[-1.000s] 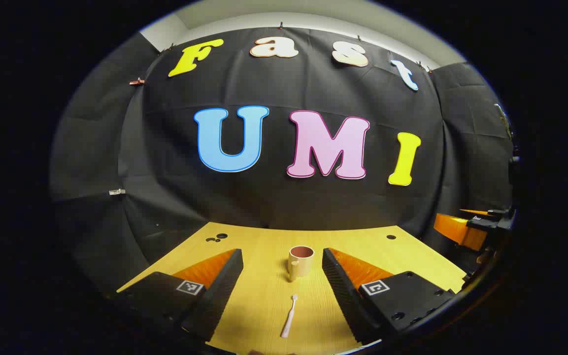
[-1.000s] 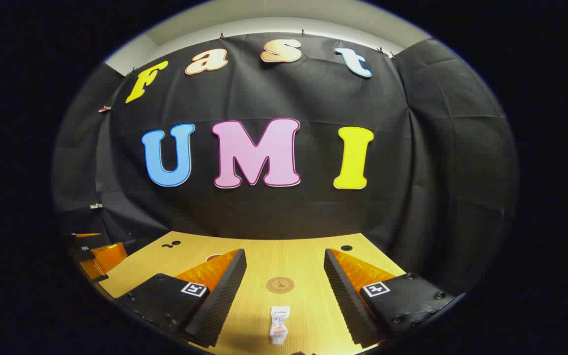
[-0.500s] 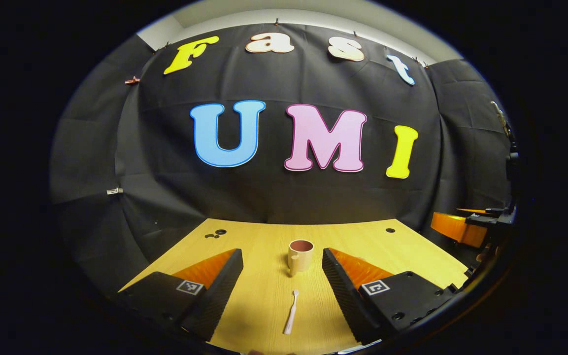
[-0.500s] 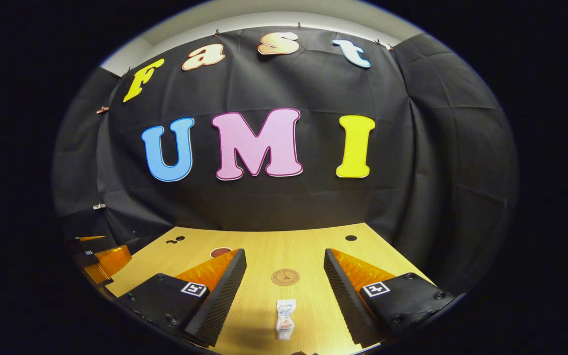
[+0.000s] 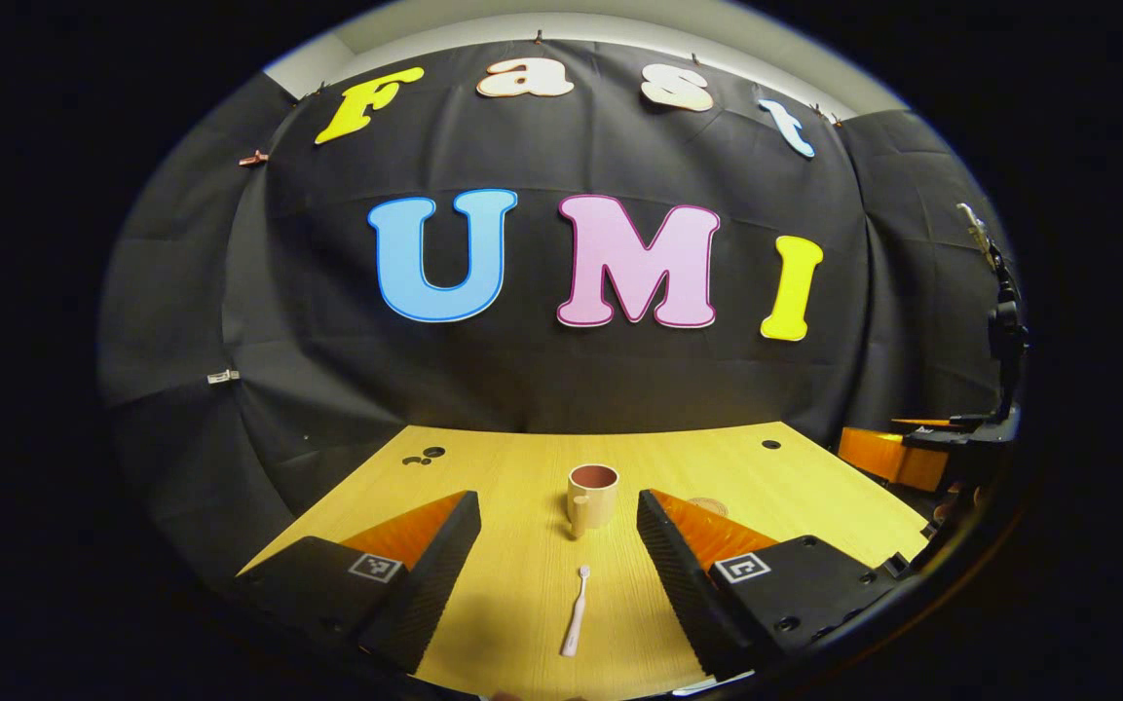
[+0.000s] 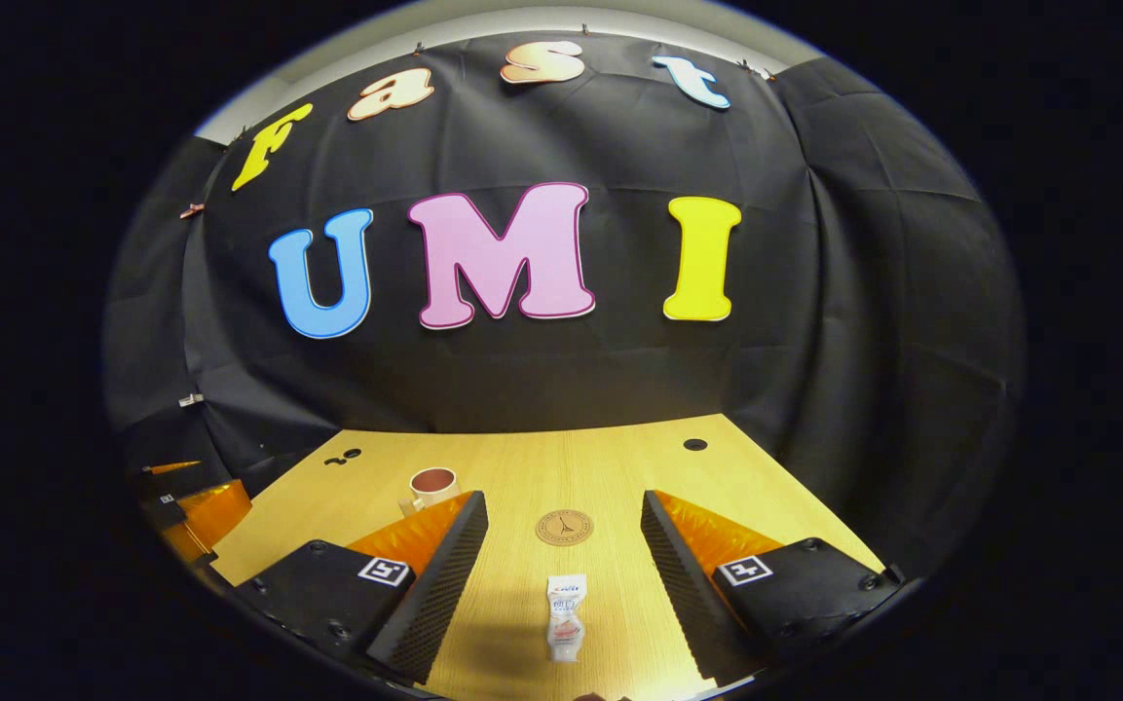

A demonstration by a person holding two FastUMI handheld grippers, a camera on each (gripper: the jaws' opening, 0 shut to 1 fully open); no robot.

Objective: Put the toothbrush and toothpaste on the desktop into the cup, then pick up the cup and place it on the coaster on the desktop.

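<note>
Both sets of tongs are spread wide with nothing between the fingers. In the left gripper view the left gripper [image 5: 554,560] hangs above the yellow wooden desktop [image 5: 522,477], and the toothbrush [image 5: 576,623] lies flat on the wood in the gap between its two fingers, bristle end pointing away toward the wall. Just past the brush, well apart from it, the cup [image 5: 591,495] stands upright, handle on its near left side, nothing inside that I can see. A bit of the coaster [image 5: 709,505] peeks out behind the right-hand finger. Over in the right gripper view the right gripper [image 6: 561,560] is also held over the table with its jaws apart, and the toothpaste [image 6: 566,630], a small white tube, lies flat between the fingers, lengthwise. Beyond it sits the round brown coaster [image 6: 564,527], bare. The cup [image 6: 431,486] shows off to the left there, partly behind the left-hand finger. Far left in that view is part of the other gripper.
</note>
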